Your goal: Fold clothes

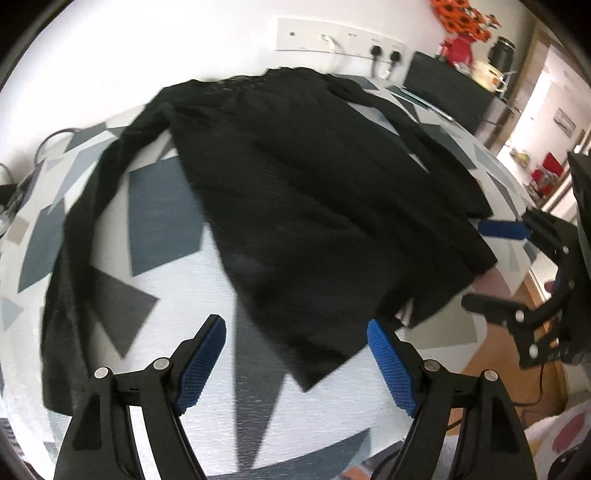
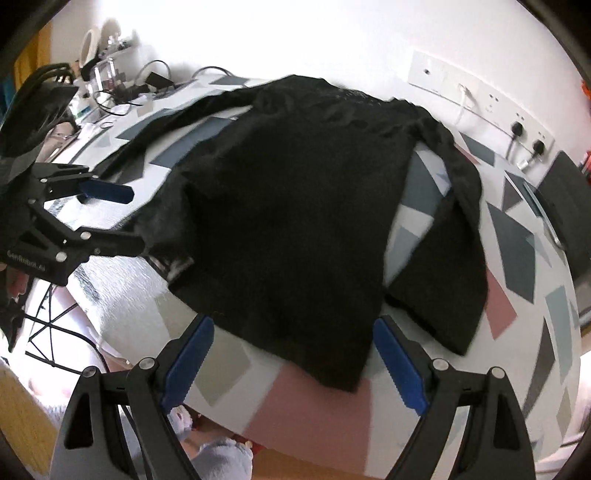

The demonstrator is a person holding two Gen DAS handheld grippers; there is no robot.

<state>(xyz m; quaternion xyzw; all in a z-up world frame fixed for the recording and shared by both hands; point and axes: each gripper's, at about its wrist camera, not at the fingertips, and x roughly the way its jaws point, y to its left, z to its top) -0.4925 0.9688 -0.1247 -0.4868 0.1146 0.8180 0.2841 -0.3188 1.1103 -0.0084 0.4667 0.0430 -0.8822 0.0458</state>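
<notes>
The left claw [image 1: 297, 363] stands spread, its 2 blue pads [image 1: 202, 371] apart with nothing pinched; only a near corner of the black garment [image 1: 295, 206] reaches in between them, lying on the cover. The right claw [image 2: 295, 369] is spread as well, its blue pads [image 2: 400, 365] either side of the garment's near hem without pressing on it. In the left wrist view the right claw shows at the right edge, just beside the garment's right hem; in the right wrist view the left claw shows at the left edge, near the garment's left hem.

The black long-sleeved garment lies spread over a worktop under a white cover with grey and pink geometric patches [image 2: 517, 295], its body running from near to far, 1 sleeve trailing to the left and the other to the right. On the far wall sits a white socket strip [image 1: 340, 38] with 2 black plugs. Far right stands a red vase of orange flowers [image 1: 463, 26].
</notes>
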